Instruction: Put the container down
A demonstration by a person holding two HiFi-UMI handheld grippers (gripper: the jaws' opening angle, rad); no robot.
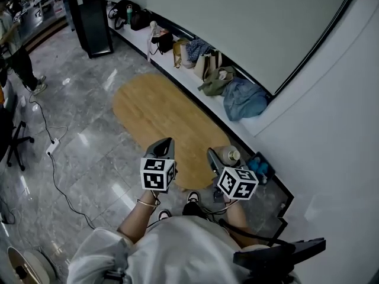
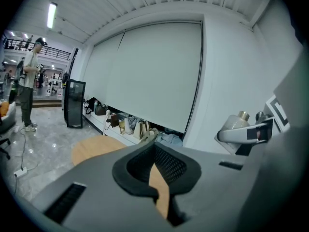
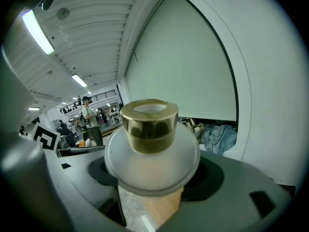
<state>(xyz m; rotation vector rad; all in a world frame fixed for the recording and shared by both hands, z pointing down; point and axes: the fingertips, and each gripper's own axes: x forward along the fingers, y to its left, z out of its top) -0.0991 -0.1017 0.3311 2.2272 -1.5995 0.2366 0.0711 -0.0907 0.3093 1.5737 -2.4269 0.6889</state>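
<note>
The container (image 1: 228,154) is a frosted white bottle with a gold cap. My right gripper (image 1: 214,157) is shut on it and holds it in the air over the near right end of the oval wooden table (image 1: 160,117). In the right gripper view the container (image 3: 152,153) fills the middle, upright between the jaws of the right gripper (image 3: 152,182). My left gripper (image 1: 166,144) hangs beside it on the left, over the table's near end, shut with nothing in it. The left gripper view shows the left gripper (image 2: 157,168) with its black pads together, and the container (image 2: 236,122) at the right.
A low white ledge (image 1: 177,70) along the wall carries several bags and a blue cloth (image 1: 244,96). A black cabinet (image 1: 90,19) stands at the far left. A cable (image 1: 53,164) runs over the grey marble floor. A person (image 2: 29,86) stands far off at the left.
</note>
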